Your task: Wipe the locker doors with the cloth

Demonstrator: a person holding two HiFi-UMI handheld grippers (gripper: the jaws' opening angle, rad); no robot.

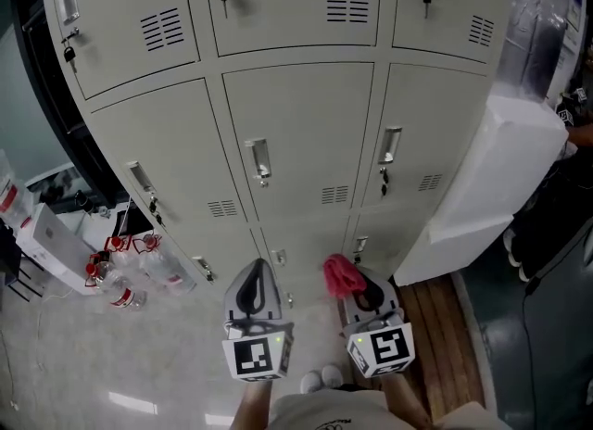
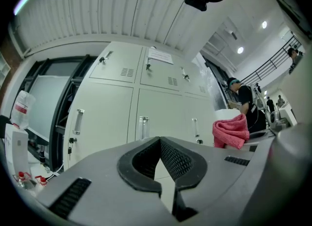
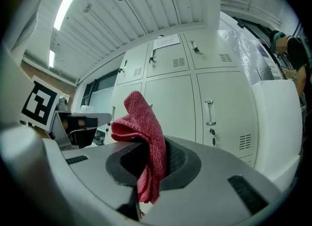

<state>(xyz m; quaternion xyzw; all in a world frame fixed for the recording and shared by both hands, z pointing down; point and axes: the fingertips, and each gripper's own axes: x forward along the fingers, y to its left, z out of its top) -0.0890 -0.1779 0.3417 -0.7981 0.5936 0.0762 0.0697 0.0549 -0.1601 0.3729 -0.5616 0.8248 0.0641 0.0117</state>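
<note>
A bank of pale grey locker doors (image 1: 301, 132) stands in front of me, each with a handle and a vent. A red cloth (image 1: 341, 274) is pinched in my right gripper (image 1: 363, 282), low and close to the bottom row of doors. In the right gripper view the cloth (image 3: 144, 131) folds over between the shut jaws of the right gripper (image 3: 153, 146), with the lockers (image 3: 195, 98) beyond and apart from it. My left gripper (image 1: 255, 267) is held beside it, shut with nothing in it. The left gripper view shows the left gripper (image 2: 159, 140), its tips meeting, and the cloth (image 2: 231, 130) at the right.
A tall white wrapped box (image 1: 491, 178) leans against the lockers' right side. Water bottles with red caps (image 1: 125, 275) and white cartons (image 1: 44, 233) lie on the floor at the left. A person (image 2: 242, 98) stands to the right. A wooden strip (image 1: 445, 322) runs along the floor.
</note>
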